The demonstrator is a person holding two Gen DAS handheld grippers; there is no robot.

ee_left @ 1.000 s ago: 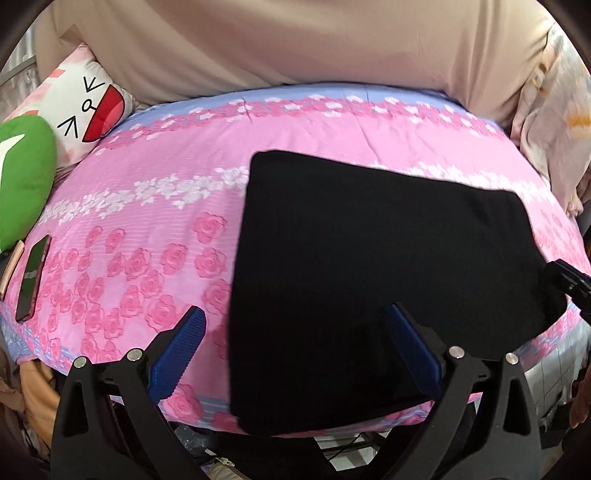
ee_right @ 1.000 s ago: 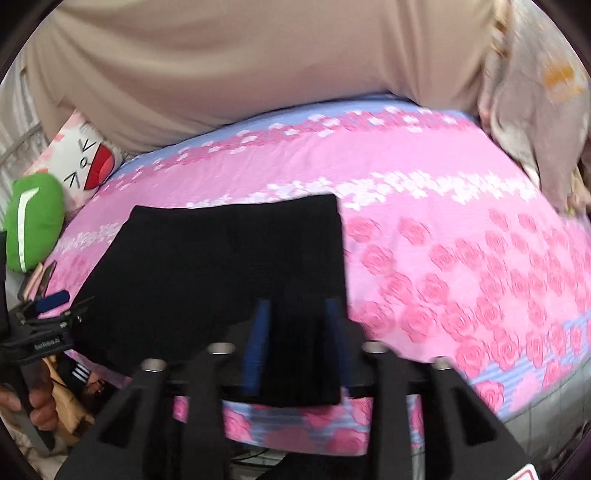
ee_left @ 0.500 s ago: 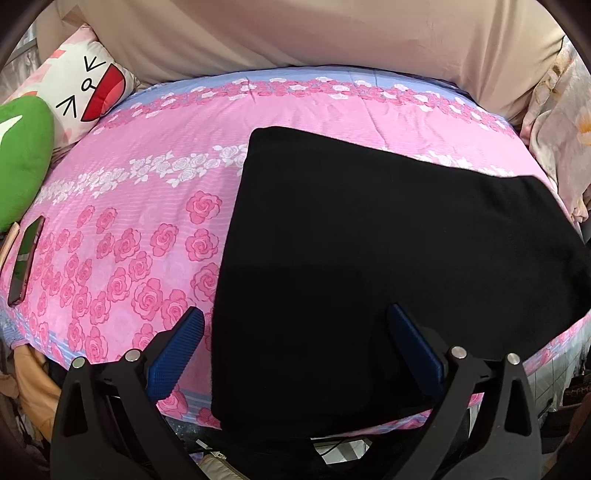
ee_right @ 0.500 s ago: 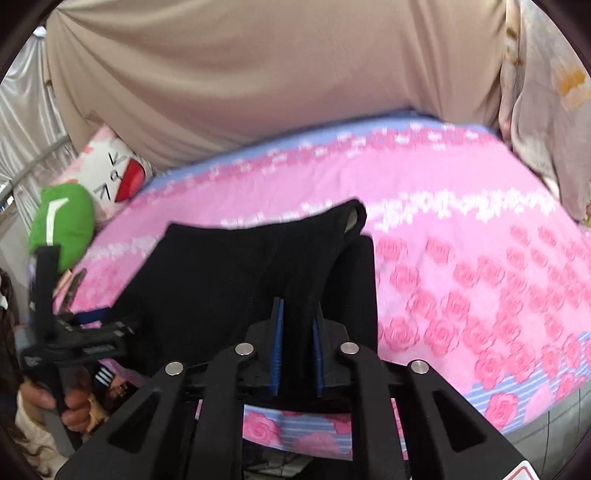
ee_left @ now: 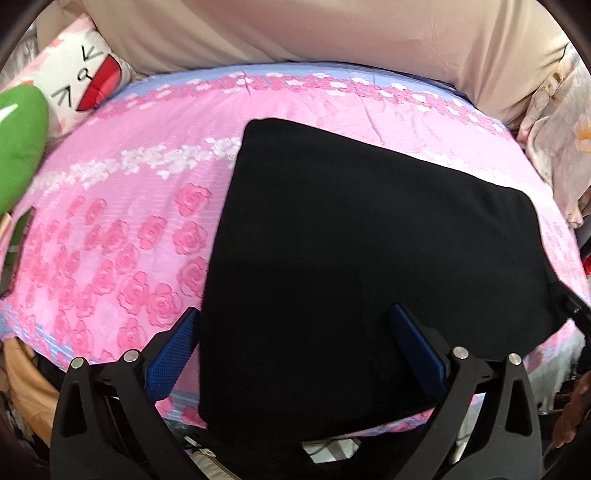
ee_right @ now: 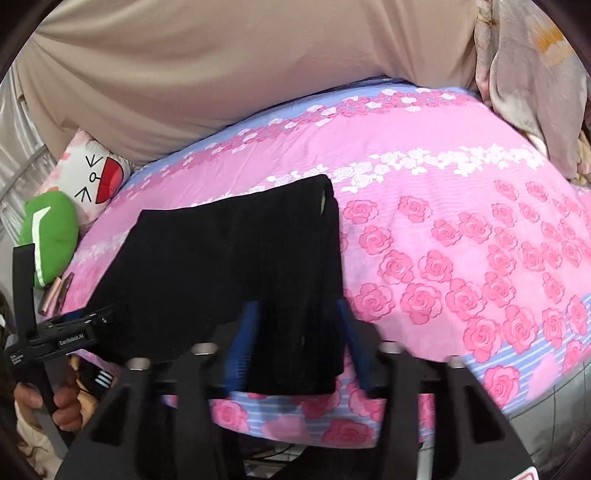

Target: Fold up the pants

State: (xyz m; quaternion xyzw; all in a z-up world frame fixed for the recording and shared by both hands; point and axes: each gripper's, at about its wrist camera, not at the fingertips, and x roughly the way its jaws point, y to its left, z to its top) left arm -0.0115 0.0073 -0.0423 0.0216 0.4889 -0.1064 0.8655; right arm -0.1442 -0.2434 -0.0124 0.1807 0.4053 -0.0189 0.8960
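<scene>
The black pants [ee_left: 373, 258] lie folded into a flat, matte slab on the pink rose-print bedsheet [ee_left: 122, 236], their near edge drooping over the bed's front out of sight. In the right wrist view motion blur smears the right gripper [ee_right: 295, 332]; its blue pads [ee_right: 242, 339] are parting, the pants' near corner between them — no pad visibly pressing. The left gripper [ee_left: 295, 350] stands wide, ribbed blue pads [ee_left: 171, 356] straddling the cloth, gripping nothing. A cartoon-face pillow [ee_left: 79, 79] and green plush cushion [ee_left: 18, 147] are cut off at the left rim — beige fabric [ee_left: 314, 29] fills the back.
</scene>
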